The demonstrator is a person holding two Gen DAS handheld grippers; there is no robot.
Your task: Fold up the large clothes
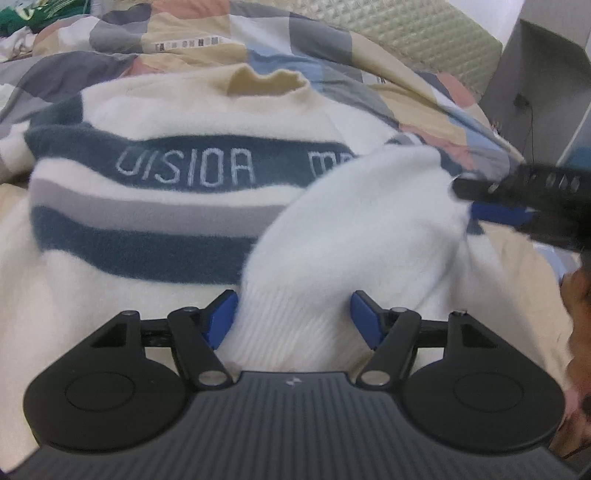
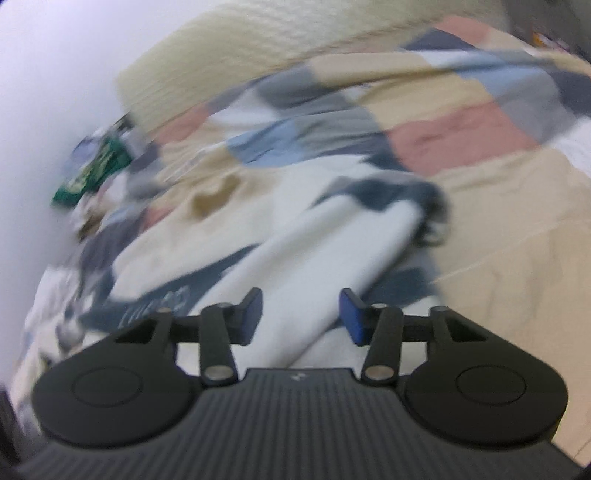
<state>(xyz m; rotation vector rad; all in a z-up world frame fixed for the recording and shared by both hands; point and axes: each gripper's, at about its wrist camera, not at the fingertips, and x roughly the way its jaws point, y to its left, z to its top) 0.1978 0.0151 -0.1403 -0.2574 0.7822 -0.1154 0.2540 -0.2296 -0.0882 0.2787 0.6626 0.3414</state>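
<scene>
A cream sweater (image 1: 155, 221) with navy and grey stripes and pale lettering lies face up on a bed. Its white right sleeve (image 1: 369, 221) is folded diagonally across the front. The sleeve's ribbed cuff (image 1: 291, 325) sits between the blue pads of my left gripper (image 1: 293, 314); the jaws stand wide and do not squeeze it. My right gripper (image 1: 467, 201) hovers at the sleeve's upper fold by the shoulder. In the blurred right wrist view, the right gripper (image 2: 301, 299) is open over the sleeve (image 2: 314, 266) with nothing between its fingers.
A patchwork quilt (image 1: 332, 48) covers the bed under and behind the sweater. A cream padded headboard (image 1: 424, 33) and a grey cabinet (image 1: 546, 81) stand at the back right. Green fabric (image 2: 92, 173) lies at the far left. A hand (image 1: 576, 332) shows at the right edge.
</scene>
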